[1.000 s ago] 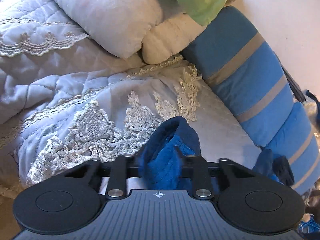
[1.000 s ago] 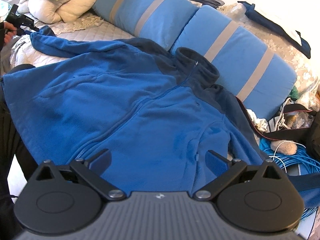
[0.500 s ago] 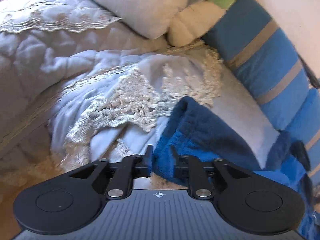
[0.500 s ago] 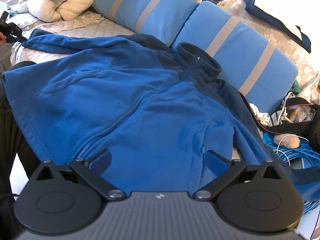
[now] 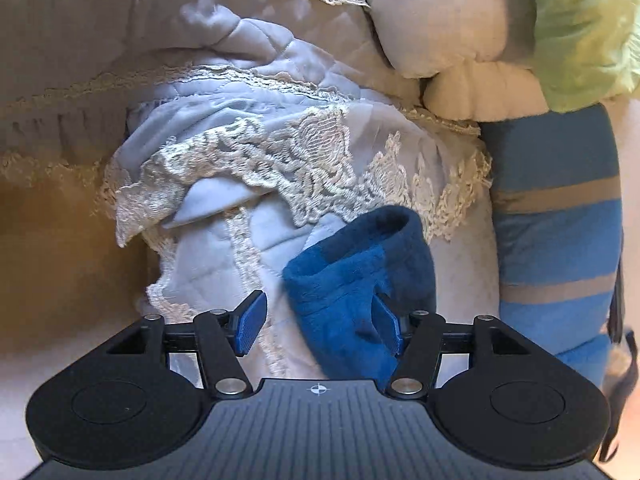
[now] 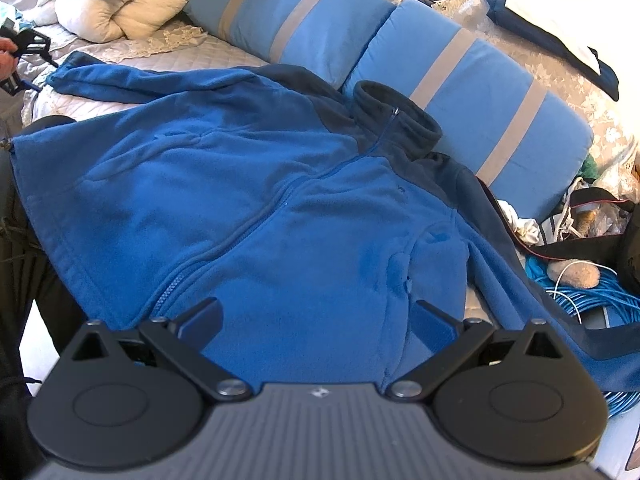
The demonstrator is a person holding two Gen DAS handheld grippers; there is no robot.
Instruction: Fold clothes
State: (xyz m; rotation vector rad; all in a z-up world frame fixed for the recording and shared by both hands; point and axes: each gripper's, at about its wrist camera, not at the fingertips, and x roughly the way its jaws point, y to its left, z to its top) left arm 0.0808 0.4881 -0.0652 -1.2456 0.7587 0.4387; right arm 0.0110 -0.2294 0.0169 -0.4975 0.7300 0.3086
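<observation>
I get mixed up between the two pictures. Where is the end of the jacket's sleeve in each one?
Left wrist view: the sleeve end lies bottom centre, between the tool's opening fingers.
Right wrist view: the sleeve end sits far upper left.
Shared landmark: the striped blue cushion.

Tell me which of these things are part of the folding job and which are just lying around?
Part of the job:
- blue fleece jacket
- its sleeve cuff, between the opening fingers of the left gripper

Lying about:
- striped blue cushions
- lace bedspread
- cream duvet
- blue cable coil
</observation>
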